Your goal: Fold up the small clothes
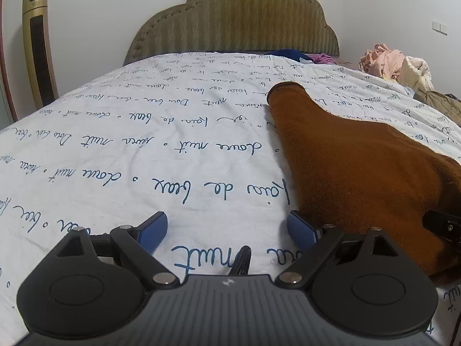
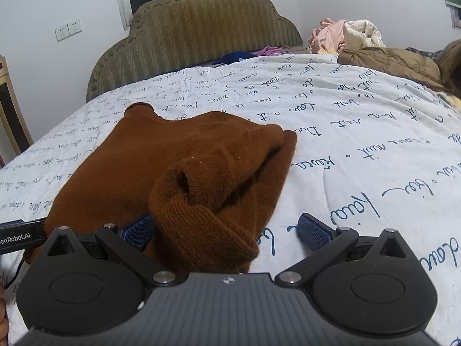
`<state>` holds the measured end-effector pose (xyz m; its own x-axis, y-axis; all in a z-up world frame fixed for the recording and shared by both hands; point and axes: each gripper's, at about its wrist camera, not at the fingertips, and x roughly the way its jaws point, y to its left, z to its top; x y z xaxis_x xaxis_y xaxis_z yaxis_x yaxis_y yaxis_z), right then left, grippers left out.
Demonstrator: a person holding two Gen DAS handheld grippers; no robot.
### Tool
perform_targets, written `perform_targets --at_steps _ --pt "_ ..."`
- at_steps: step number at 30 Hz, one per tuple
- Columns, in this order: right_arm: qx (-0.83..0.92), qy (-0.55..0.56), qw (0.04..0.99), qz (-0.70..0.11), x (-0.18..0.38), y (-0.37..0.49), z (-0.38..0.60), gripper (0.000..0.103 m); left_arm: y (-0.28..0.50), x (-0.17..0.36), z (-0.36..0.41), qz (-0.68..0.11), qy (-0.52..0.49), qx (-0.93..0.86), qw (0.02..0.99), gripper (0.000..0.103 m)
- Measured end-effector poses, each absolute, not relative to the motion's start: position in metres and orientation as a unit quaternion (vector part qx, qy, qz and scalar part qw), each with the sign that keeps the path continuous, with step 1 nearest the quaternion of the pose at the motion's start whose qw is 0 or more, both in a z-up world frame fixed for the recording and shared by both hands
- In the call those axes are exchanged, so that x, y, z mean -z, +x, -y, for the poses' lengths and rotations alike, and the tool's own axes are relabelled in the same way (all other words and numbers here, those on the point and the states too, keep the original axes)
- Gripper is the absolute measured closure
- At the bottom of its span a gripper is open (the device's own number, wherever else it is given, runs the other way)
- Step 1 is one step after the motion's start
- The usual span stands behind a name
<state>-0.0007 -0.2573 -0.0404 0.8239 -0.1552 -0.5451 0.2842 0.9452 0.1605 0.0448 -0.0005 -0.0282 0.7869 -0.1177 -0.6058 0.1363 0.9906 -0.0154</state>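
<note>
Brown sweater [image 2: 161, 155] flat on the bed [image 2: 360, 132], long axis near to far. Cuff [image 2: 201, 216] bunched between the spread fingers of the right gripper [image 2: 226, 232] (ungripped). Left gripper [image 1: 227, 230] empty, wide, just left of the sweater's edge.

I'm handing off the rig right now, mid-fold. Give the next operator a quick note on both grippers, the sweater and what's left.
Left gripper: open, nothing between its pads, beside the brown sweater on the printed bedsheet.
Right gripper: open; a rolled cuff lies between its pads, not pinched.
Done: one sleeve folded over the body.
Left: the sleeve stretching toward the headboard, then the body fold. Unsorted clothes pile waits at the far corner.
</note>
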Motion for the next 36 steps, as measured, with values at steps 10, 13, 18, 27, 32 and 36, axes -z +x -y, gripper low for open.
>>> perform_targets --at_steps 10,13,18,27,32,36 --pt "0.105 0.144 0.946 -0.271 0.042 -0.003 0.265 0.0 0.046 0.029 0.0 -0.32 0.012 0.067 0.945 0.01" --pt "0.105 0.145 0.946 -0.271 0.042 -0.003 0.265 0.0 0.045 0.029 0.0 -0.32 0.012 0.067 0.945 0.01" --pt "0.103 0.135 0.946 -0.276 0.041 -0.004 0.261 0.0 0.038 0.024 -0.002 -0.316 0.017 0.057 0.947 0.01" --pt "0.109 0.106 0.95 -0.274 0.041 -0.023 0.244 0.0 0.004 0.026 -0.011 -0.308 0.031 0.077 0.948 0.01" --pt "0.103 0.116 0.949 -0.276 0.042 -0.022 0.249 0.0 0.009 0.029 -0.011 -0.319 0.028 0.073 0.945 0.006" --pt "0.092 0.143 0.947 -0.273 0.042 -0.023 0.258 0.0 0.006 0.03 -0.01 -0.317 0.031 0.071 0.945 0.006"
